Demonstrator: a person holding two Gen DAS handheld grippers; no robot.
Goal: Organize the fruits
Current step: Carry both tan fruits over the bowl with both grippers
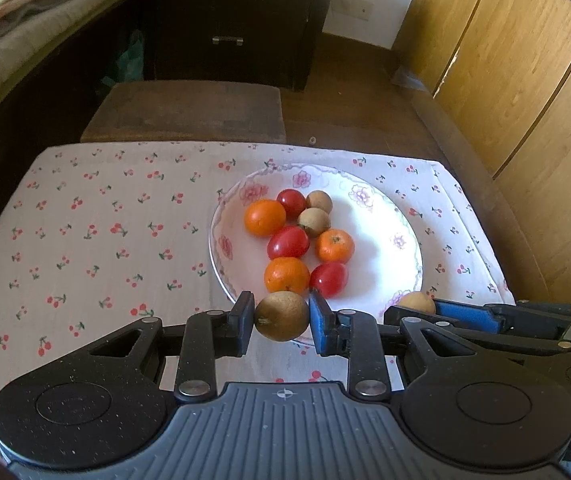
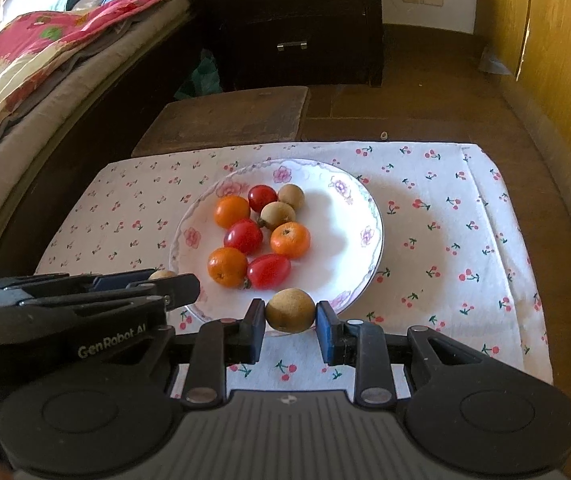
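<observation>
A white flowered plate [image 1: 385,240] [image 2: 349,240] on a cherry-print cloth holds three oranges [image 1: 264,217], three red tomatoes [image 1: 287,242] and two brown fruits [image 1: 314,222]. My left gripper [image 1: 281,320] is shut on a brown fruit [image 1: 281,316] over the plate's near rim. My right gripper [image 2: 290,314] is shut on another brown fruit [image 2: 290,310] at the plate's near edge. In the left wrist view the right gripper comes in from the right with its fruit [image 1: 417,303]. In the right wrist view the left gripper comes in from the left with its fruit [image 2: 162,275].
The cherry-print cloth [image 1: 105,240] [image 2: 465,240] covers the table. A brown stool [image 1: 189,108] stands behind it. A dark drawer cabinet [image 1: 229,20], a bed [image 2: 25,80] at left and wooden cupboard doors [image 1: 525,80] at right surround the table.
</observation>
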